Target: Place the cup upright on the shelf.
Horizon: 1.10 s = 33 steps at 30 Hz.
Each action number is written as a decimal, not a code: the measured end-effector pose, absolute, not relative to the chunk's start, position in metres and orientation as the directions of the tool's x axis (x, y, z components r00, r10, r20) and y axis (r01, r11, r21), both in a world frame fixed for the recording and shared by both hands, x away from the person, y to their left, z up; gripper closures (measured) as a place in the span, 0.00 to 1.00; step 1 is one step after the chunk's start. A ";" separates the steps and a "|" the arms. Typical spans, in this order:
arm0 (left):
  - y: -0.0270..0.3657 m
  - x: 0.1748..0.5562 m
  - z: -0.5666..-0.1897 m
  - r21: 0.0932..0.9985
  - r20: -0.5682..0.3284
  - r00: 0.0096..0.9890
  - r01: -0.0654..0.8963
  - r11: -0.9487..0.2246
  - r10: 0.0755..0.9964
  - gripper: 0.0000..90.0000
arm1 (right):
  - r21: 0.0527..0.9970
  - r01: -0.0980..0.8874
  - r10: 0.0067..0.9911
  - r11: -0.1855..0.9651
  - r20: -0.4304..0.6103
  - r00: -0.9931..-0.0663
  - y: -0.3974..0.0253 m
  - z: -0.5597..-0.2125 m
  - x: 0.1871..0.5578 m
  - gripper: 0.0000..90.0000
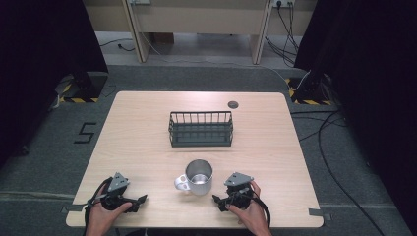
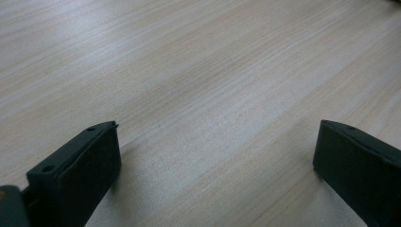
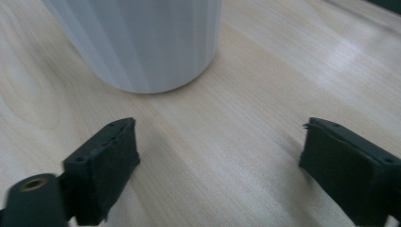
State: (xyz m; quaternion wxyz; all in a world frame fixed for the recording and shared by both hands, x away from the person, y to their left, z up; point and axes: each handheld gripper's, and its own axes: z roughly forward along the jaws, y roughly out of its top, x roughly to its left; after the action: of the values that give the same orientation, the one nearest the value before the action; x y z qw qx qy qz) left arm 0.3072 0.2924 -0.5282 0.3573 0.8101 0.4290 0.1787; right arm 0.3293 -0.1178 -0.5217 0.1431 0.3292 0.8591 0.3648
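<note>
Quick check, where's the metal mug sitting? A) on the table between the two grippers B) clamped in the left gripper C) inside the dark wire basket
A: the metal mug stands on the light wooden table, between the left gripper and right gripper, nearer than the dark wire basket.

The mug is cut off by the right gripper view's top edge, its handle hidden.

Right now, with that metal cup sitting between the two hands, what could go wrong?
The right gripper, jaws open, sits close beside the cup; a careless nudge might tip it or slide it. The cup's handle points toward the left gripper, so a grasp from the right would meet the smooth wall and could slip.
</note>
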 end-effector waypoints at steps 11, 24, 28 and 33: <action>0.292 0.307 -0.528 0.732 -0.017 0.568 0.567 -0.377 0.823 0.01 | 0.755 0.423 0.656 0.501 -0.012 -0.755 -0.117 -0.518 0.325 0.17; 0.292 0.307 -0.528 0.732 -0.017 0.568 0.567 -0.377 0.823 0.01 | 0.854 0.322 0.614 0.408 0.004 -0.789 -0.116 -0.504 0.320 0.17; 0.292 0.307 -0.528 0.732 -0.017 0.568 0.567 -0.376 0.823 0.01 | 0.877 0.295 0.600 0.380 0.008 -0.800 -0.115 -0.500 0.319 0.17; 0.292 0.307 -0.528 0.733 -0.018 0.567 0.568 -0.374 0.824 0.01 | 0.900 0.265 0.588 0.347 0.012 -0.809 -0.113 -0.497 0.318 0.17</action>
State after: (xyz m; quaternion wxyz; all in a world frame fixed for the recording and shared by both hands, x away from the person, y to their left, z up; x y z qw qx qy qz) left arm 0.3068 0.2923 -0.5282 0.3580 0.8095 0.4296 0.1787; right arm 0.3179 -0.1127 -0.4969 0.1592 0.2649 0.8051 0.5063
